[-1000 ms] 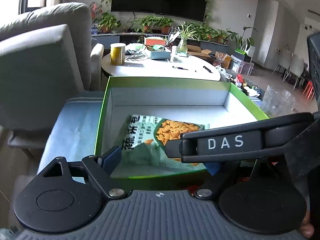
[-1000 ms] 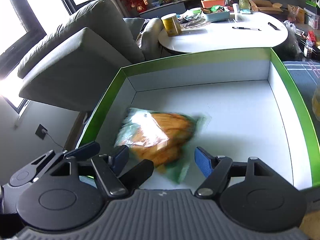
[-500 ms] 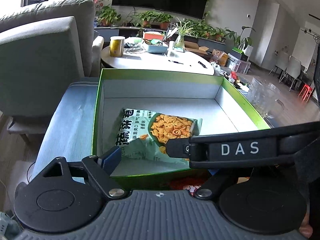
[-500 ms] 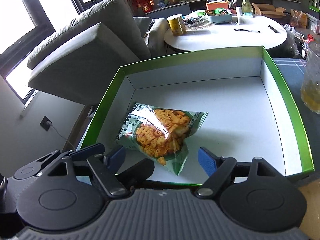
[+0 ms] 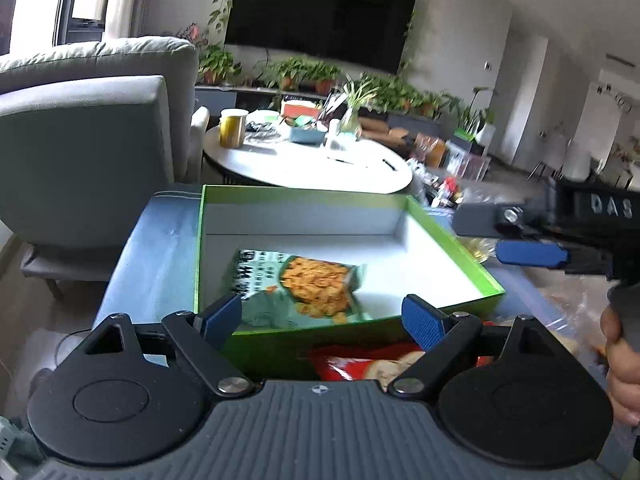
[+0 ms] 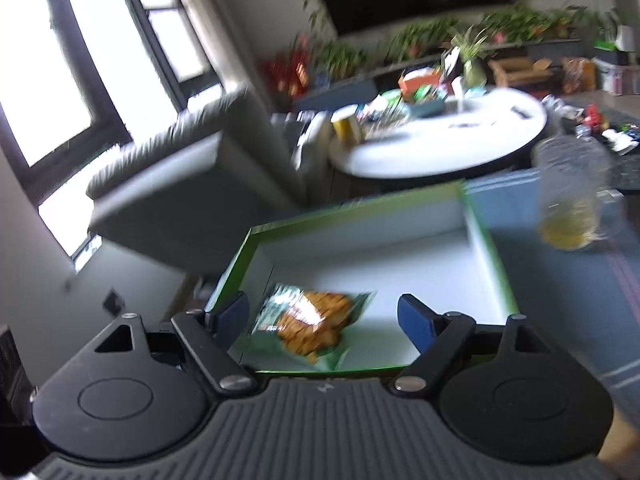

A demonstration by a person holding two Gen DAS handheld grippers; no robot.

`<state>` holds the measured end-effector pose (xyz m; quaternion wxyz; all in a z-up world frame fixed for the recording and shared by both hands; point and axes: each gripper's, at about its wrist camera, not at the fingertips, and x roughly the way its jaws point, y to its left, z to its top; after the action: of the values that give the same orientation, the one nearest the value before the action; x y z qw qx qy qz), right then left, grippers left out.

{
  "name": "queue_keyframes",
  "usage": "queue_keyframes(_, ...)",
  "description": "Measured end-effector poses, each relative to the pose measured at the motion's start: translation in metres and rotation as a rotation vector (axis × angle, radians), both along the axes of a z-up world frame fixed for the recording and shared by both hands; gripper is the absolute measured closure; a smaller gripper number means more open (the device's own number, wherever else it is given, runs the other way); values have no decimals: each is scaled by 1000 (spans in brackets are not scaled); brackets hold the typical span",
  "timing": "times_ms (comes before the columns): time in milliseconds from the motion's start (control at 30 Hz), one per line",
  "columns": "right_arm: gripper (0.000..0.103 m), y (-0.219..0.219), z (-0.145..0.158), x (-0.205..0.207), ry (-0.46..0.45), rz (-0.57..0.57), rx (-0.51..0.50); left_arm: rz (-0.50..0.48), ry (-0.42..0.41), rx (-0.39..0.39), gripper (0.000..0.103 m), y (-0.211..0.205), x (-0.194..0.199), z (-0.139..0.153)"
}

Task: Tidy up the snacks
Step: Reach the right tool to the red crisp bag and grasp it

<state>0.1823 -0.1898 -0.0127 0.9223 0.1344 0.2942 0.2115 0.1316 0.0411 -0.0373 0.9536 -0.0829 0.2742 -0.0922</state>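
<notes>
A green snack bag (image 5: 304, 286) printed with orange crackers lies flat inside a green-rimmed white box (image 5: 452, 240), near its front left corner; the bag (image 6: 312, 316) shows in the right wrist view too, blurred. My left gripper (image 5: 324, 318) is open and empty, held back over the box's near wall. My right gripper (image 6: 324, 316) is open and empty as well, hanging above and behind the box (image 6: 484, 236). In the left wrist view the right gripper (image 5: 532, 254) crosses at the right edge, a hand on its handle. A red snack bag (image 5: 360, 362) lies in front of the box.
The box rests on a blue-grey padded surface (image 5: 156, 256). A grey armchair (image 5: 88, 148) stands to the left. A round white table (image 5: 312, 164) with a yellow can and clutter sits behind. A glass mug (image 6: 572, 196) with yellow liquid stands right of the box.
The snack bag dropped from the right gripper and settled in the box. Both grippers pulled back and up; the right one swung away to the right of the left wrist view.
</notes>
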Motion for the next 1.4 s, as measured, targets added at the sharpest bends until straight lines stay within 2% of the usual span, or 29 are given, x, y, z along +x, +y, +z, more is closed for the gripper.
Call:
queue_keyframes(100, 23, -14, -5, -19, -28, -20, -9, -8, 17, -35, 17, -5, -11, -3)
queue_keyframes(200, 23, -22, -18, -41, -17, -9, -6, -39, 52, -56, 17, -10, -24, -11)
queue_keyframes(400, 23, -27, -45, -70, 65, -9, -14, -110, 94, -21, 17, -22, -49, -25)
queue_keyframes(600, 23, -24, -54, -71, 117, 6, 5, -173, 85, 52, 17, -37, -65, -34)
queue_keyframes(800, 23, -21, -55, -76, 116, -3, -3, -208, 112, 26, 18, -42, -67, -37)
queue_keyframes(1133, 23, -12, -66, -73, 165, 3, -6, -240, 124, 58, 19, -59, -58, -48)
queue_keyframes(1233, 23, -9, -69, -71, 174, 5, -16, -253, 130, 63, 24, -62, -57, -50)
queue_keyframes(1400, 23, -3, -73, -68, 186, 17, -21, -251, 122, 57, 27, -63, -55, -51)
